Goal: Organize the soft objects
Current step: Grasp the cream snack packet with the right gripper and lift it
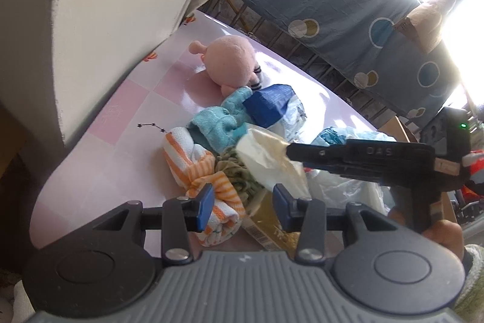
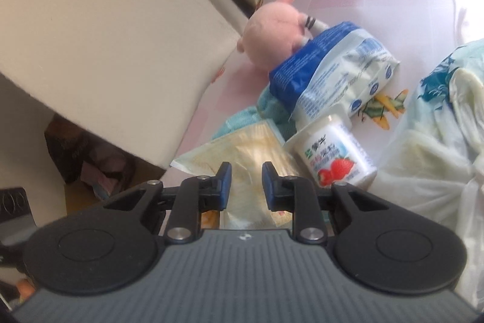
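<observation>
**Meanwhile, both grippers hang over a heap of soft things on a pink table**

Your left gripper (image 1: pixel 242 206) hovers low over the near end of the heap, its blue pads apart and pressing on nothing. Between and just past them lie an orange-striped cloth (image 1: pixel 199 168), knotted into a bundle, and a crumpled green cloth (image 1: pixel 239 174) touching it. A gold-printed packet (image 1: pixel 266 220) lies under the right-hand pad.

Your right gripper (image 2: pixel 246 186) shows in its own view with a narrow gap between the fingers. A pale yellow plastic packet (image 2: pixel 248 153) lies below and beyond that gap; the pads do not visibly press on it. From the left wrist view, the same gripper reaches in from the right, a hand (image 1: pixel 441 235) on its handle, its dark tip at the packet's edge; you cannot tell from there whether it touches.

Further back on the pink checked table (image 1: pixel 121 141), a pink plush toy (image 2: pixel 272 32) lies on its side near a cream cushion (image 2: pixel 106 35). A blue-and-white bag (image 2: pixel 326 65) leans against the toy, with a teal cloth (image 1: pixel 220 120) beside and partly beneath it. A strawberry yoghurt cup (image 2: pixel 332 153) lies tipped over just beside the bag and the yellow packet. To the right, a thin white plastic bag (image 2: pixel 423 147) with a teal print spreads over the tabletop.
</observation>
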